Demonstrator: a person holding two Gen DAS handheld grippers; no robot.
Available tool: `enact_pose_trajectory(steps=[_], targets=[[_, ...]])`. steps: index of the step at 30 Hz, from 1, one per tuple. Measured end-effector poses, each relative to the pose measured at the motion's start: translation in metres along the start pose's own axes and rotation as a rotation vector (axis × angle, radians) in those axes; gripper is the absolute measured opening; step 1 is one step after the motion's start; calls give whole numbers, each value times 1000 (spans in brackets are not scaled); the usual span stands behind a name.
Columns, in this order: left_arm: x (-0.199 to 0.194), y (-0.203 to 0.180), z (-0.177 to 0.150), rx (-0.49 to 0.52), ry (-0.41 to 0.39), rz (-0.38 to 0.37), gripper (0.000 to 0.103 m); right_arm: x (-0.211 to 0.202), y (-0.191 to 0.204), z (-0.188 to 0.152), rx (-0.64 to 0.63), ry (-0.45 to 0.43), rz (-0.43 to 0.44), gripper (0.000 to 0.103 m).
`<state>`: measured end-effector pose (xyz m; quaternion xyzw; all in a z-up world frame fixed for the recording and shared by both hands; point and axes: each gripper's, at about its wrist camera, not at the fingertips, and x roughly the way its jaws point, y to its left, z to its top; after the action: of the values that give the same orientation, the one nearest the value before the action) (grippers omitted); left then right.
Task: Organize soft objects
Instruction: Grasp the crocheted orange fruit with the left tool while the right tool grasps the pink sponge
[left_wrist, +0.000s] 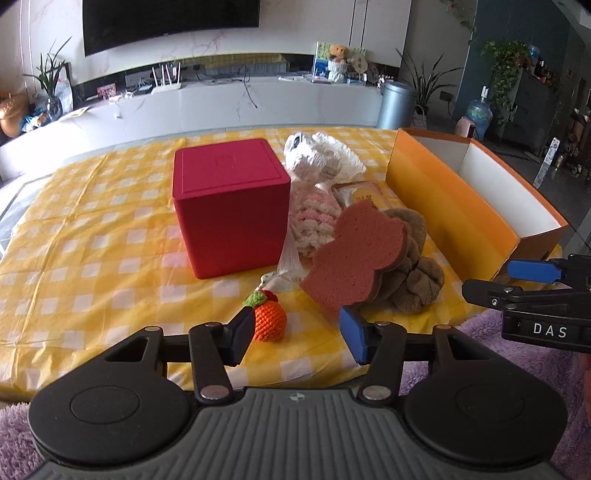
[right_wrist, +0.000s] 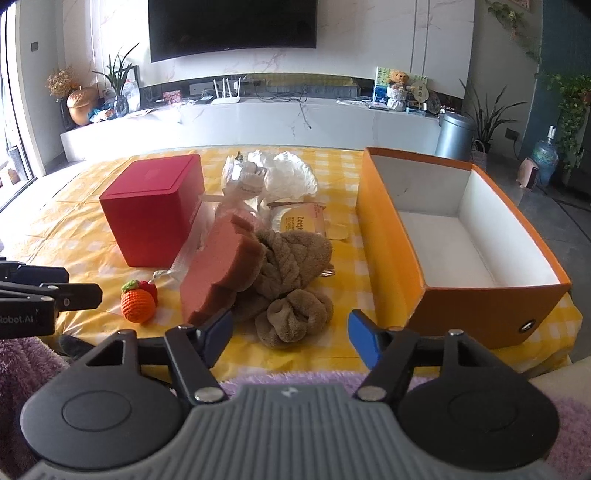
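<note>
A pile of soft things lies mid-table: a pink bear-shaped sponge (left_wrist: 356, 258) (right_wrist: 218, 264) leaning on a brown knotted towel (left_wrist: 413, 273) (right_wrist: 291, 280), a pink-and-white knit piece (left_wrist: 314, 218), white plastic bags (left_wrist: 325, 155) (right_wrist: 273, 175) and a yellow packet (right_wrist: 299, 221). An orange crochet fruit (left_wrist: 269, 319) (right_wrist: 138, 301) lies in front. An open orange box (left_wrist: 443, 199) (right_wrist: 399, 236) with a white inside stands at the right, nothing in it. My left gripper (left_wrist: 297, 334) is open, near the crochet fruit. My right gripper (right_wrist: 290, 334) is open, just before the towel.
A closed red cube box (left_wrist: 229, 206) (right_wrist: 155, 210) stands left of the pile on the yellow checked tablecloth (left_wrist: 92, 258) (right_wrist: 66, 229). A purple fluffy cloth (left_wrist: 517, 354) (right_wrist: 288, 378) lies at the near table edge. A TV console stands behind.
</note>
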<state>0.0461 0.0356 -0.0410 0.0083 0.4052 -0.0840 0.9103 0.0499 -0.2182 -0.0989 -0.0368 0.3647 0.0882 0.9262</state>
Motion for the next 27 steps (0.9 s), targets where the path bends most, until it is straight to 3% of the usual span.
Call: enact_pose_trajectory(steps=[8, 17, 22, 27], targets=[[52, 16, 8, -65, 137, 51, 67, 48, 12, 10, -10, 77, 78, 69], [93, 27, 7, -150, 237, 67, 67, 81, 16, 23, 10, 80, 150, 68], [100, 25, 6, -145, 255, 53, 50, 101, 20, 29, 26, 93, 163, 68], [98, 27, 5, -149, 243, 41, 47, 108, 27, 34, 8, 70, 175, 60]])
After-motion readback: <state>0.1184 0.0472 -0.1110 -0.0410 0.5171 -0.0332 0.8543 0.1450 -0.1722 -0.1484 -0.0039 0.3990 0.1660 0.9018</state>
